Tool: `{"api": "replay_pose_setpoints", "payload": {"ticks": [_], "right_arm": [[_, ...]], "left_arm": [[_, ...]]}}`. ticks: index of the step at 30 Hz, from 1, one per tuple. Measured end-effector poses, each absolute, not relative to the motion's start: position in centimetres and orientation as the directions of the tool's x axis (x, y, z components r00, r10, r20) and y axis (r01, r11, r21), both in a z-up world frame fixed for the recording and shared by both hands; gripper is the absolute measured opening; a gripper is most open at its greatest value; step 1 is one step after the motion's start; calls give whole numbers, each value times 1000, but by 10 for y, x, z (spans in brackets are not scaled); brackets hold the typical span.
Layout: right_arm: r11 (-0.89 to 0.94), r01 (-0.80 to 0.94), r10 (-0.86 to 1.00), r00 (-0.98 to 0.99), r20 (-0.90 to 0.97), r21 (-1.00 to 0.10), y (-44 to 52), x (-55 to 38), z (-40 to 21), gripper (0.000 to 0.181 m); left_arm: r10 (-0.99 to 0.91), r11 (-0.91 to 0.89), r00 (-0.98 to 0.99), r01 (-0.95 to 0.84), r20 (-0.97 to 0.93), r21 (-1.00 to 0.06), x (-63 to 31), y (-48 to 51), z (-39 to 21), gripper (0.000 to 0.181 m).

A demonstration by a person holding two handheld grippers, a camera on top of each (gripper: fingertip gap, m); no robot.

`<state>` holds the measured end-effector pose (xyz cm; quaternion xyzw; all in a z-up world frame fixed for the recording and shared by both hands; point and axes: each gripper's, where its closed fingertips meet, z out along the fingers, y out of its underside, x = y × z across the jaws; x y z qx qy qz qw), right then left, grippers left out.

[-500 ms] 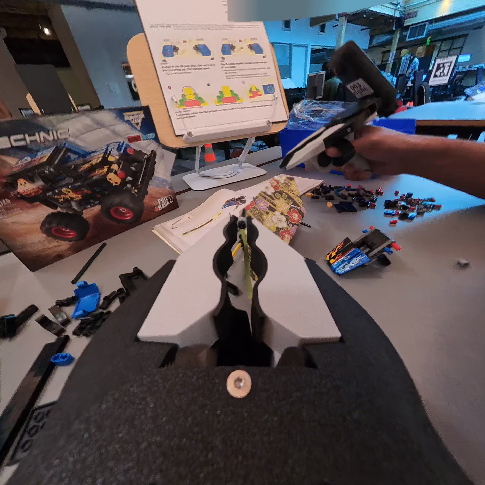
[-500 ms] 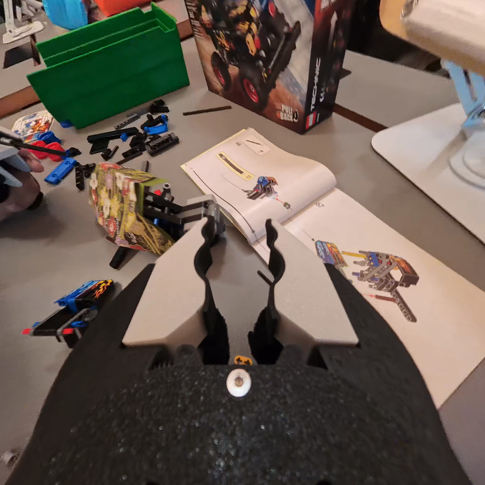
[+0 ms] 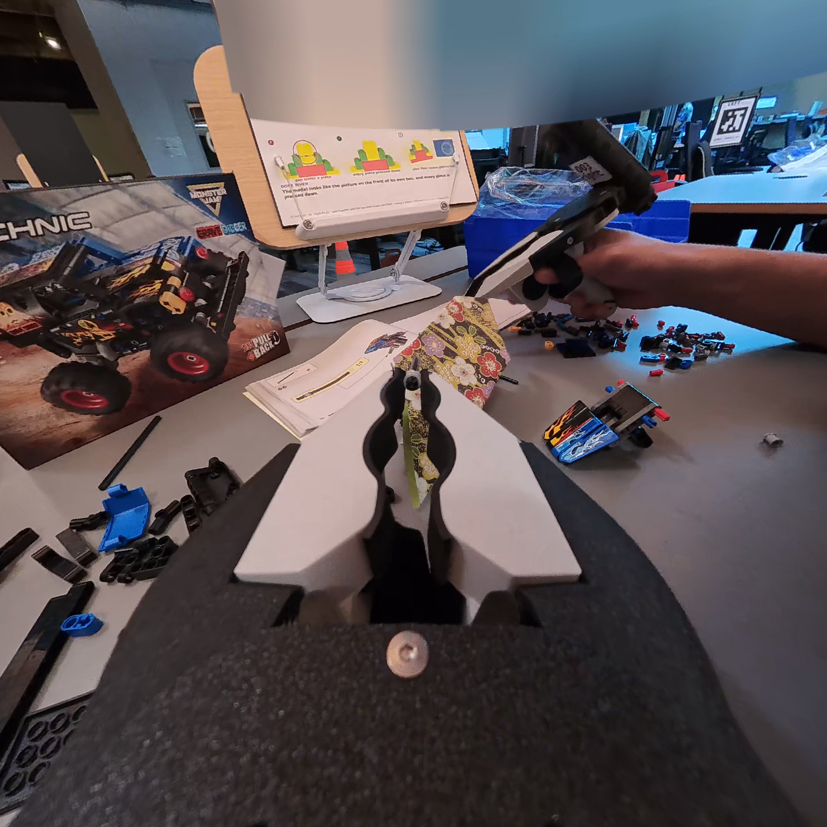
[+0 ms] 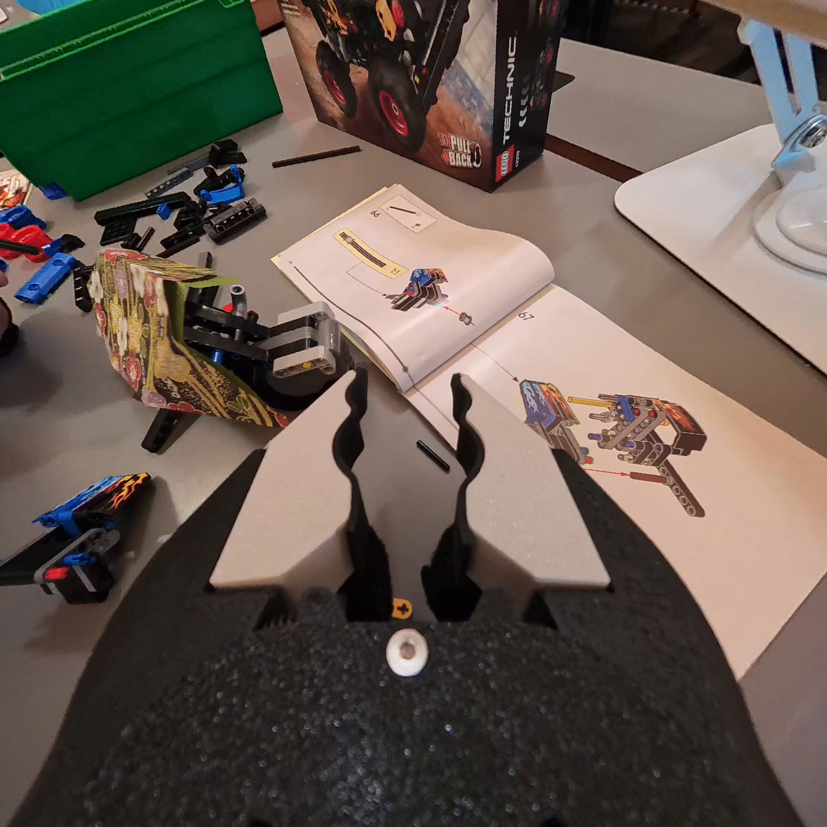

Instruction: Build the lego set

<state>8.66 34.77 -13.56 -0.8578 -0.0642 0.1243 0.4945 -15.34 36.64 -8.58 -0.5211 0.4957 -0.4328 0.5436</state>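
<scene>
left hand-held gripper (image 3: 414, 385): fingers pressed together, pinching the edge of a floral patterned paper (image 3: 456, 353) and a thin grey-tipped pin at the tips. right hand-held gripper (image 4: 408, 380): fingers spread, nothing between them, held above the grey counter (image 4: 626, 134) just beside the open instruction booklet (image 4: 447, 286). partly built lego chassis (image 4: 277, 340) lies on the counter, half covered by the paper, just left of the right fingertips. blue flame-printed sub-assembly (image 4: 85, 523) sits apart, lower left. loose black and blue pieces (image 4: 188, 215) near a green bin (image 4: 134, 89). set box (image 4: 429, 80) stands behind the booklet.
</scene>
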Motion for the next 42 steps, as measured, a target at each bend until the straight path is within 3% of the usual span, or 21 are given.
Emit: {"api": "replay_pose_setpoints", "payload": {"ticks": [20,30,35,38,42], "right_arm": [[-433,73,313,947,-74,-898,330,62,-107,33],[-384,127,450,891,-66,-915,312,34,-98,30],[-435,137,651,730,-206,-890,287,-5,-107,31],[-492,115,807,431,-402,-863,241,-45,-98,39],[-496,309,828,450,-335,-811,230,-50,-128,48]], "left_arm": [[-953,250,147,-110,-265,-962,-154,350,-92,5],[-979,143,137,-84,-154,-986,-164,308,-90,5],[-975,137,165,-71,-147,-988,-172,277,-88,5],[-979,107,177,29,-100,-994,-183,261,-76,5],[-990,90,119,61,-82,-994,-186,246,-73,4]]}}
